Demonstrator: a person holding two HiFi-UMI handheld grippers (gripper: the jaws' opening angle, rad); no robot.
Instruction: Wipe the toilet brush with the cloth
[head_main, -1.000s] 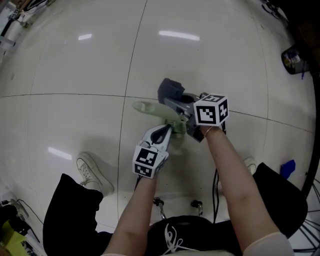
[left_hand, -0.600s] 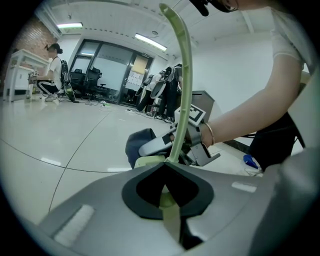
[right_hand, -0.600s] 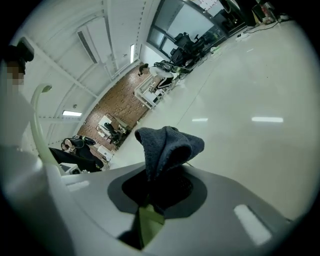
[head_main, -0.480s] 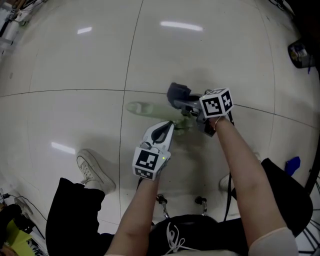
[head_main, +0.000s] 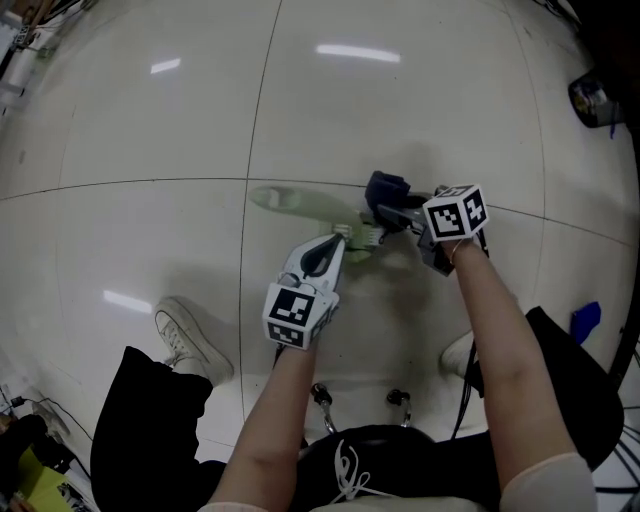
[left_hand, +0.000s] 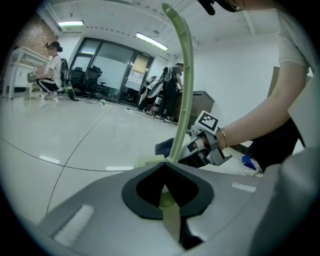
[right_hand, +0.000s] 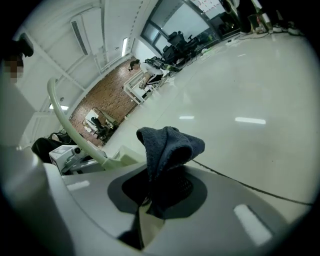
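The pale green toilet brush (head_main: 300, 207) hangs above the floor, its long handle reaching left and its head (head_main: 366, 238) at the right. My left gripper (head_main: 340, 238) is shut on the handle close to the head. In the left gripper view the handle (left_hand: 182, 85) rises from the jaws and curves overhead. My right gripper (head_main: 398, 207) is shut on a dark blue-grey cloth (head_main: 387, 188), which sits just right of the brush head and apart from the handle. In the right gripper view the cloth (right_hand: 169, 145) bunches out of the jaws, with the handle (right_hand: 64, 122) at the left.
Glossy white tiled floor (head_main: 150, 120) with dark seams lies below. A white shoe (head_main: 188, 340) is at the lower left and another (head_main: 458, 355) under my right arm. A blue object (head_main: 584, 325) and a dark object (head_main: 590, 95) lie at the right. Desks and people are far off.
My right gripper has carried the cloth to the right, off the handle and past the brush head. The left gripper has stayed about in place with the brush, whose handle tip has shifted slightly left.
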